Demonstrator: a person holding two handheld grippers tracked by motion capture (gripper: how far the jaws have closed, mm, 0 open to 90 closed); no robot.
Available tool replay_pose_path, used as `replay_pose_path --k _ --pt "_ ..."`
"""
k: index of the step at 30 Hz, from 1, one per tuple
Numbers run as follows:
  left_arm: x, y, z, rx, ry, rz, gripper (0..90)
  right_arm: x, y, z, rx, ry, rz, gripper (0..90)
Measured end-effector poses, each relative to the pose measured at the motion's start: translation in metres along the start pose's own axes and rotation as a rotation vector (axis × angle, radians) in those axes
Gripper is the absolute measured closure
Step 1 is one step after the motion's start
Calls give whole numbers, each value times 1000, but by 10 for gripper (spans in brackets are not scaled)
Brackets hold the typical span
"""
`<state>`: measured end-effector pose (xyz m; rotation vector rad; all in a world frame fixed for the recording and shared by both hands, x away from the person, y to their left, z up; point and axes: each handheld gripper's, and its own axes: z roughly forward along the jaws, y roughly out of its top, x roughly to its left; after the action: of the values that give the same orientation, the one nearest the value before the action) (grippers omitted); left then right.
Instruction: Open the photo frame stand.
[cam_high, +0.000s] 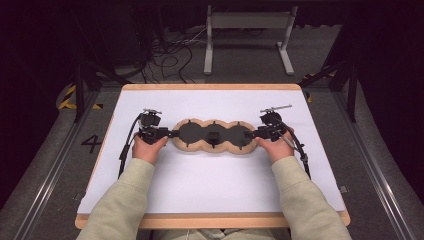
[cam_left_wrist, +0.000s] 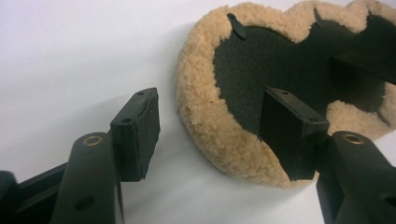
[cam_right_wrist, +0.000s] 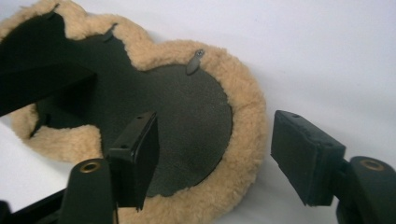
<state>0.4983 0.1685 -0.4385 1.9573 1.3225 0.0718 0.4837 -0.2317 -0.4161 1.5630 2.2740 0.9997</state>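
A three-lobed black pad (cam_high: 200, 131) with a tan fleece rim lies flat on the white sheet, with a black strap (cam_high: 214, 138) across its middle lobe. My left gripper (cam_high: 170, 133) is at its left end. In the left gripper view the left gripper (cam_left_wrist: 215, 135) is open and the fleece rim (cam_left_wrist: 205, 116) lies between its jaws, one pad over the black inside, the other over the sheet. My right gripper (cam_high: 250, 134) is at the right end. In the right gripper view the right gripper (cam_right_wrist: 219, 156) is open astride the rim (cam_right_wrist: 247, 121) in the same way, and no pad presses on it.
The white sheet (cam_high: 215, 185) covers a wooden table with its edge close behind the pad. A metal stand (cam_high: 247, 35) and loose cables (cam_high: 170, 55) are on the floor beyond. Small black tabs (cam_right_wrist: 194, 63) stick out along the pad's rim.
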Motion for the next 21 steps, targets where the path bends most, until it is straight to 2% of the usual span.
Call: replay_pose_path --k 4,5,7,9,12,16,18,21 --pt "0 0 4 8 -12 6 323 -2 -1 7 13 -8 25 283" --pt "-1 0 8 26 -32 5 301 -3 -1 9 24 -12 32 272" --pt "-2 1 10 37 -46 -2 272 -4 -1 12 35 -18 38 255" --pt "-2 1 12 39 -40 -2 265 -5 -2 14 45 -23 48 245" --pt "-3 1 14 43 -35 7 263 -7 -2 17 47 1 64 230" --pt "-6 2 18 55 -54 6 266 -8 -2 20 57 35 78 215" --pt "-8 2 21 54 -67 2 263 -7 -4 23 64 73 100 197" --pt "-8 2 21 55 -70 1 273 -5 -4 24 61 71 94 206"
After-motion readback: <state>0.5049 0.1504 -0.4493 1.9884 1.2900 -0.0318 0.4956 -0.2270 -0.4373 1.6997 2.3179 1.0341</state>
